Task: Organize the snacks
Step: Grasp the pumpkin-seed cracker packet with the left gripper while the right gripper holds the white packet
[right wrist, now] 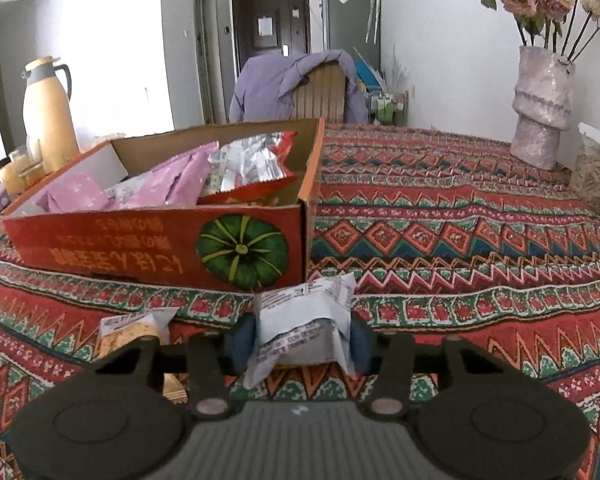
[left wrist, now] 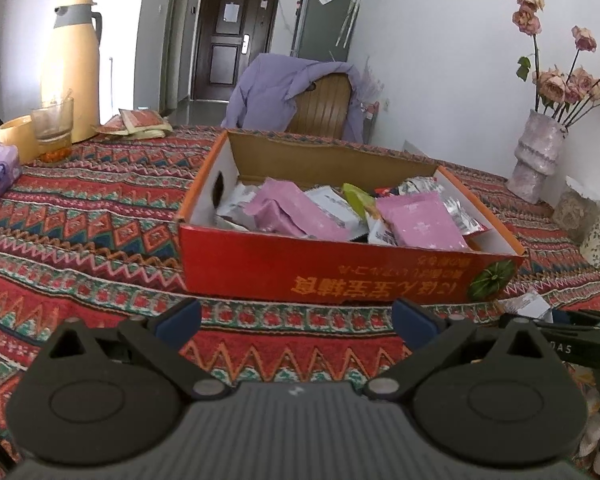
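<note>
Right tool (right wrist: 303,340) is clamped on a white packet (right wrist: 304,320), pads pressing both its sides, just in front of the red box (right wrist: 160,244) on the tabletop (right wrist: 460,240). Another packet (right wrist: 134,330) lies to its left. Left tool (left wrist: 298,318) hangs released before the box, nothing between its pads.
</note>
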{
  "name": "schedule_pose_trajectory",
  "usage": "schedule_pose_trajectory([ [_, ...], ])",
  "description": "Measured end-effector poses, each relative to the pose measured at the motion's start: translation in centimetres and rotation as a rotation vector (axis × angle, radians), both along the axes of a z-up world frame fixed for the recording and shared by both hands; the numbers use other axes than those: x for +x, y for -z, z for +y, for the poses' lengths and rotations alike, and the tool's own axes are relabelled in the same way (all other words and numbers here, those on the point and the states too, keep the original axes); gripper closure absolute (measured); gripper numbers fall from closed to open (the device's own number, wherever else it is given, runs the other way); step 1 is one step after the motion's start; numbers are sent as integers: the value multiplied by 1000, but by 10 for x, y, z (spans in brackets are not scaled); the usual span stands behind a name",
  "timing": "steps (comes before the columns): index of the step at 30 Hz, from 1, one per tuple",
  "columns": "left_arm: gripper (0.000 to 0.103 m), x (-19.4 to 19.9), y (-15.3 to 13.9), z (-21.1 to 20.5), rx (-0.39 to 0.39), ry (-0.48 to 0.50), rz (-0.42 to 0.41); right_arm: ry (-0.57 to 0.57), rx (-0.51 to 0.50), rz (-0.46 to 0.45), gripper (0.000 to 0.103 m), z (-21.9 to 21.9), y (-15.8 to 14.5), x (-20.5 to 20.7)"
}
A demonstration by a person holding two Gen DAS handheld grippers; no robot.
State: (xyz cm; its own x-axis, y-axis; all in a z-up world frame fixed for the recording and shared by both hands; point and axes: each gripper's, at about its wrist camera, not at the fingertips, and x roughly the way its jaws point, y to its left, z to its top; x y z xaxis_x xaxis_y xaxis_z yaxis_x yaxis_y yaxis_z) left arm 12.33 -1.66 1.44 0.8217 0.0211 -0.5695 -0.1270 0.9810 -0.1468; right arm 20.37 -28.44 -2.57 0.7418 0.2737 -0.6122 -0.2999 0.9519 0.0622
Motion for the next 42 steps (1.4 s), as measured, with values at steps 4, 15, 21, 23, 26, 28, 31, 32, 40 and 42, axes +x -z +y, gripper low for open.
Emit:
schedule_pose_trajectory([
  [4, 0, 9, 4, -13, 6, 23, 26, -6, 22, -43, 57, -5, -5, -11],
  [15, 0, 48, 21, -88, 34, 43, 148, 74, 108, -165, 57, -36, -26, -34],
  [21, 0, 65, 29, -132, 53, 16, 192, 129, 146, -200, 57, -54, -32, -30],
  [23, 0, 68, 31, -144, 93, -6, 188, 119, 159, -197, 57, -55, -30, -30],
  [26, 0, 74, 36, -160, 146, -42, 211, 104, 171, -190, 57, -54, -27, -27],
  [28, 0, 76, 41, -165, 157, -59, 223, 96, 174, -190, 57, -53, -25, -27],
  [31, 0, 76, 47, -164, 164, -86, 242, 84, 184, -196, 57, -54, -25, -28],
  [32, 0, 76, 47, -162, 155, -91, 243, 82, 187, -196, 57, -54, -25, -28],
  [40, 0, 70, 47, -147, 142, -108, 255, 62, 183, -195, 56, -49, -24, -30],
  [42, 0, 68, 44, -149, 173, -91, 268, 64, 181, -195, 56, -48, -24, -31],
])
